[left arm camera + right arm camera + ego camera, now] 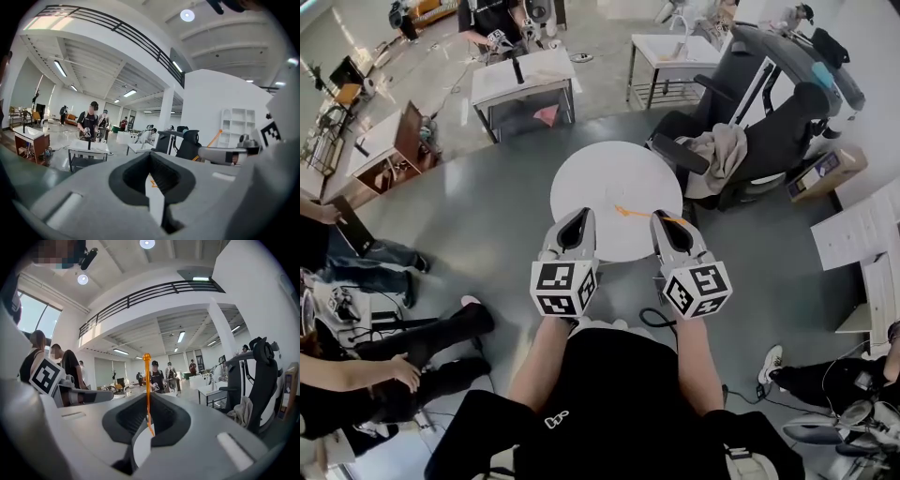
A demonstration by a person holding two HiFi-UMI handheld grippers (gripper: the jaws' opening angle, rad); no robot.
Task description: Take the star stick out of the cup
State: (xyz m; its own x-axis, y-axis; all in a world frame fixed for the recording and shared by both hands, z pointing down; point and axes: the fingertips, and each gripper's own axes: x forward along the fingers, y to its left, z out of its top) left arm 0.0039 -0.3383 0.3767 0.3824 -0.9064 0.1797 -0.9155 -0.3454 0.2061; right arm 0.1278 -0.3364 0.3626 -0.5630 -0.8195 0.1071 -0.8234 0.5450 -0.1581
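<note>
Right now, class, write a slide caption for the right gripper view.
Right gripper clamps a thin orange stick, people standing beyond.

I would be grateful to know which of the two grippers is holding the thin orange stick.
The right gripper: its jaws are pinched on the orange stick, which stands up between them. The left gripper has nothing between its jaws.

We hold our left gripper [580, 216] and right gripper [665, 218] over the near edge of a round white table [600, 173]. The orange star stick [630, 211] juts leftward from the right gripper's tip.
</note>
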